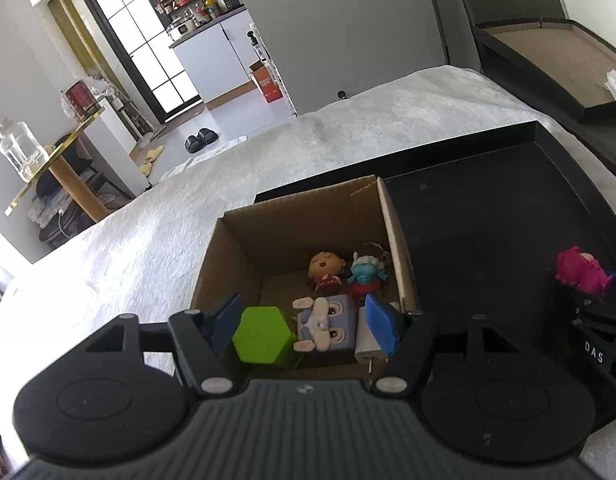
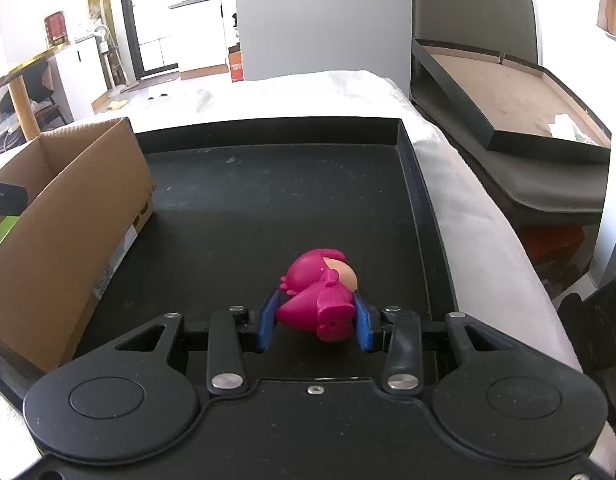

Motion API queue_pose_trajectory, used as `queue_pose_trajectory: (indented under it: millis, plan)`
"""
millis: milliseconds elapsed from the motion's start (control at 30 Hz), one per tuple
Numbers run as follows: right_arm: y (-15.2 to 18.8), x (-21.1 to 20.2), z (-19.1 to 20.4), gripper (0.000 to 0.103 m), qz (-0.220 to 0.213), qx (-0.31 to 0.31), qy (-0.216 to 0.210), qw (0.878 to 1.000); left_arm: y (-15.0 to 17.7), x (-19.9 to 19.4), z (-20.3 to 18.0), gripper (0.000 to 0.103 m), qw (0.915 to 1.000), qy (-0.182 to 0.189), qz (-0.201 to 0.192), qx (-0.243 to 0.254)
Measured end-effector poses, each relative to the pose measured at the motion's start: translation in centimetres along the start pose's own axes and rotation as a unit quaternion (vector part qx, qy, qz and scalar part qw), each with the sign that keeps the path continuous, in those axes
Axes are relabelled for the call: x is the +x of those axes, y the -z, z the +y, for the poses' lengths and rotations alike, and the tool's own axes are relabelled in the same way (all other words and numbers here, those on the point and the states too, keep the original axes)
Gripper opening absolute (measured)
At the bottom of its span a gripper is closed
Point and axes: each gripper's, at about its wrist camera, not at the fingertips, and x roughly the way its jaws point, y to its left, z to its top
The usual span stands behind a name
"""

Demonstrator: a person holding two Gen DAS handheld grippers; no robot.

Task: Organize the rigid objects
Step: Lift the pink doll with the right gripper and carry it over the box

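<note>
A pink toy figure (image 2: pixel 320 300) lies on its side on the black tray (image 2: pixel 267 184), and my right gripper (image 2: pixel 316 322) is shut on it, a blue pad pressing on each side. The same pink toy (image 1: pixel 582 274) shows at the right edge of the left wrist view. My left gripper (image 1: pixel 303 326) hangs open over the cardboard box (image 1: pixel 243 248). Inside the box lie a green hexagonal block (image 1: pixel 263 338), a blue-grey bunny block (image 1: pixel 328 324), a white charger plug (image 1: pixel 368 344), an orange-faced doll (image 1: pixel 326 268) and a small blue figure (image 1: pixel 366 274).
The cardboard box (image 2: pixel 67 208) stands on the tray's left part. The tray rests on a white fluffy cover (image 1: pixel 267 152). A shallow black box lid (image 2: pixel 508 92) sits off to the right. A kitchen and a doorway lie beyond.
</note>
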Motion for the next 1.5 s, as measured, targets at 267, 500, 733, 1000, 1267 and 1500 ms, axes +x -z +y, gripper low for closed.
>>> queue_pose_trajectory:
  millis: [267,500,733,1000,1267,1500]
  plan:
    - [-1.5,-1.6,0.7,0.038,-0.014,-0.019,0.015,1.000,0.1,-0.7,2.1,0.067,0.9996,0.009,-0.007,-0.025]
    - [-3.2,-3.3,2.3,0.038,-0.029,-0.036,0.020,0.999,0.6,-1.6,3.9,0.067,0.9987,0.022,-0.016,-0.044]
    - [-5.1,-4.9,4.2,0.038,-0.048,-0.052,0.017,0.997,1.1,-1.8,6.6,0.067,0.9962,0.034,-0.013,-0.078]
    - [-6.7,-6.5,7.0,0.038,-0.070,-0.079,0.012,0.994,2.0,-2.2,9.3,0.067,0.9931,0.044,-0.011,-0.108]
    - [-7.6,-7.4,9.6,0.038,-0.076,-0.103,0.006,0.992,2.8,-2.3,12.3,0.067,0.9875,0.052,-0.001,-0.149]
    - [-7.9,-7.9,12.0,0.038,-0.082,-0.126,-0.006,0.989,3.7,-2.1,14.3,0.067,0.9839,0.054,0.005,-0.171]
